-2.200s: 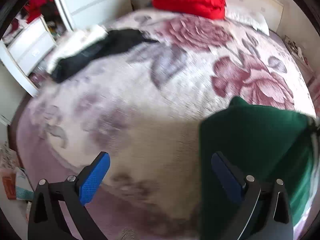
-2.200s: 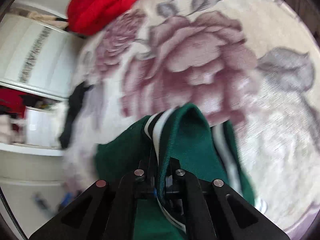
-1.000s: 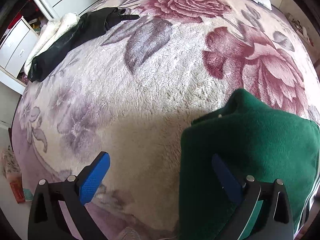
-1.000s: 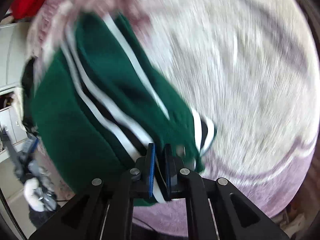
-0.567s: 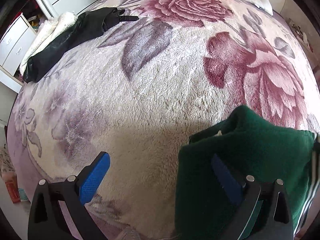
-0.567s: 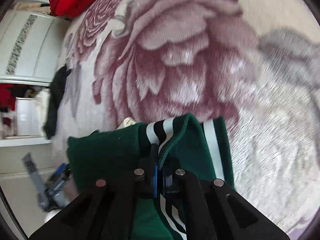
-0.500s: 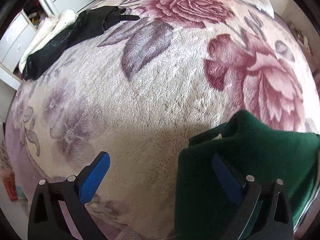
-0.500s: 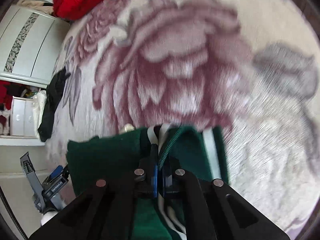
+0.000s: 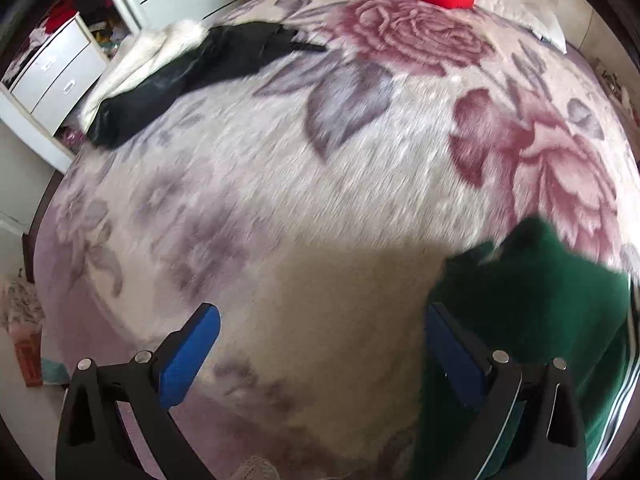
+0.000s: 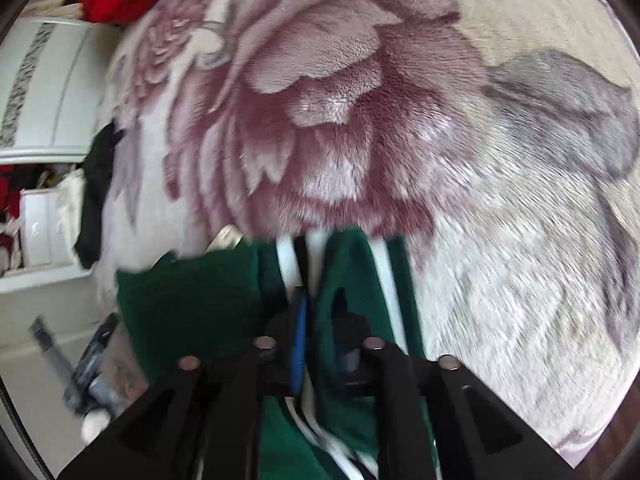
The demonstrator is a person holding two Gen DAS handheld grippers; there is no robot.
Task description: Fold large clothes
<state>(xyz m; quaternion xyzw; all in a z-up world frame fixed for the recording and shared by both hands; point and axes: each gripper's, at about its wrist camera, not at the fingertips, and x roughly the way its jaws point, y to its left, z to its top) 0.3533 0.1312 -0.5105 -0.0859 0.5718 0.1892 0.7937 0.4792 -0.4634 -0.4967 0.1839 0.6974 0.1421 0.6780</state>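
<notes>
Left gripper [image 9: 322, 346]: black angular frames, bright blue pads [image 9: 188, 356], silver screws along arms. Right gripper [image 10: 320, 336]: same black build, blue pads, silver screws.

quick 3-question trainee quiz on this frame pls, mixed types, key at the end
1. True or false: the left gripper stands wide open with only the plush rose-print blanket between its fingers.
2. The right gripper has just been opening. What cloth sits between its fingers? A) red bundle B) green white-striped garment C) black garment
3. Fill in: the black garment lies partly on a ____ fluffy cloth.

Key: 1 true; 2 B; 3 white
</notes>
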